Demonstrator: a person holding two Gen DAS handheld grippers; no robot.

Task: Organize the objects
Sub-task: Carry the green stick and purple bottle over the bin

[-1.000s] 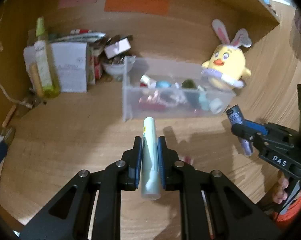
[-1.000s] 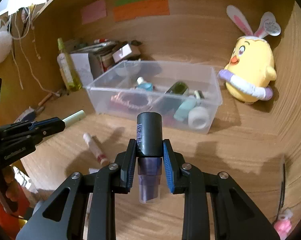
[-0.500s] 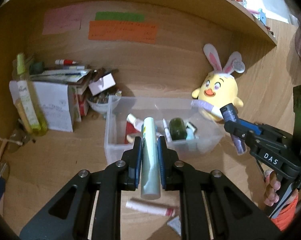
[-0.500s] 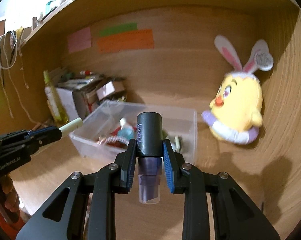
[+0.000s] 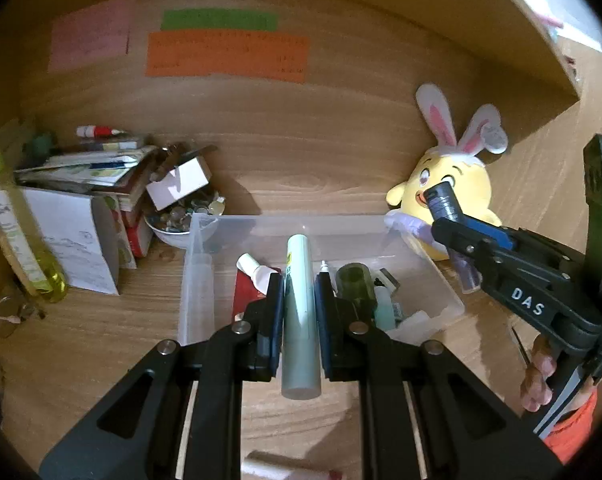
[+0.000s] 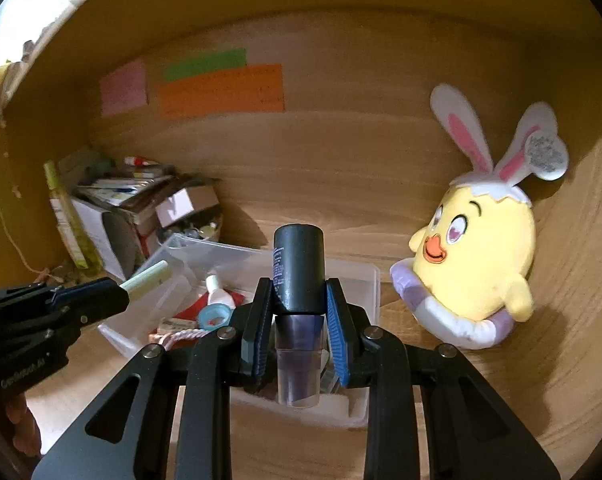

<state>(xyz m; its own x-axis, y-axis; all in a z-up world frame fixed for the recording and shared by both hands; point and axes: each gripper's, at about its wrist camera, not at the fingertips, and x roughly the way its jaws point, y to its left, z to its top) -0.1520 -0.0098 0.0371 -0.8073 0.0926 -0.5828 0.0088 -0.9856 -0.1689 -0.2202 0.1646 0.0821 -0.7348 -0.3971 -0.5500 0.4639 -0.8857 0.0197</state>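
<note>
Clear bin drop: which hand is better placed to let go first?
Left, probably. The left tongs hold the pale green tube over the middle of the clear bin. The right tongs hold the dark bottle nearer the bin's front right corner, beside the plush chick.

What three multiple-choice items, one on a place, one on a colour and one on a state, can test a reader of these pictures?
1. Where is the yellow chick plush?
A. inside the clear bin
B. beside the clear bin, on the desk
C. on the stacked boxes

2. What colour is the largest paper note on the back wall?
A. orange
B. blue
C. white

3. What does the left gripper hold?
A. nothing
B. a spoon
C. a pale green tube

Answers: B, it sits outside the bin's wall; A, orange below green; C, the jaws clamp the tube.
</note>
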